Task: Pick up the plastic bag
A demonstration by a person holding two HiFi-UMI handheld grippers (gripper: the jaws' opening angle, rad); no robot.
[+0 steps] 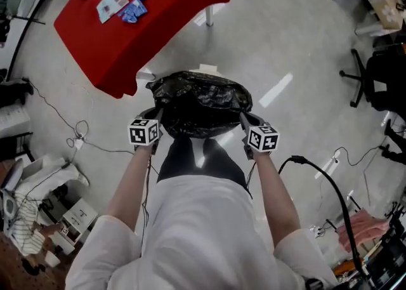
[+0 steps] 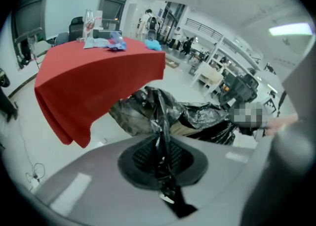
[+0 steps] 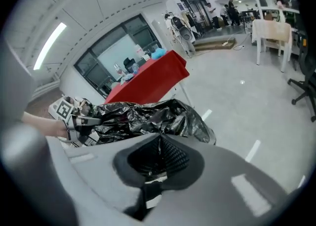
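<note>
Two hand-held grippers hold a black plastic bag (image 1: 200, 99) up between them, in front of a person in a white top seen from above. The left gripper (image 1: 154, 124) has its jaws pressed together on a twisted strip of the bag's left edge; the left gripper view shows the plastic running down between the ribbed pads. The right gripper (image 1: 246, 125) is also closed tight. It seems to pinch the bag's thin right edge, though the film there is harder to make out. The bag is crumpled and glossy, sags between the two grips, and appears to hang clear of the floor (image 1: 292, 35).

By that reading the pick-up is as good as done. At most, what is left is lifting it higher or carrying it off without the thin film slipping.

The floor is pale grey and polished, with ceiling lights reflected in it. At the far left stands a table under a red cloth (image 1: 146, 28). A black office chair (image 1: 380, 82) sits at the right, and a thick black cable (image 1: 327, 177) curves along the near right. The gripper views show a large, bright open room with tall windows and white desks.
</note>
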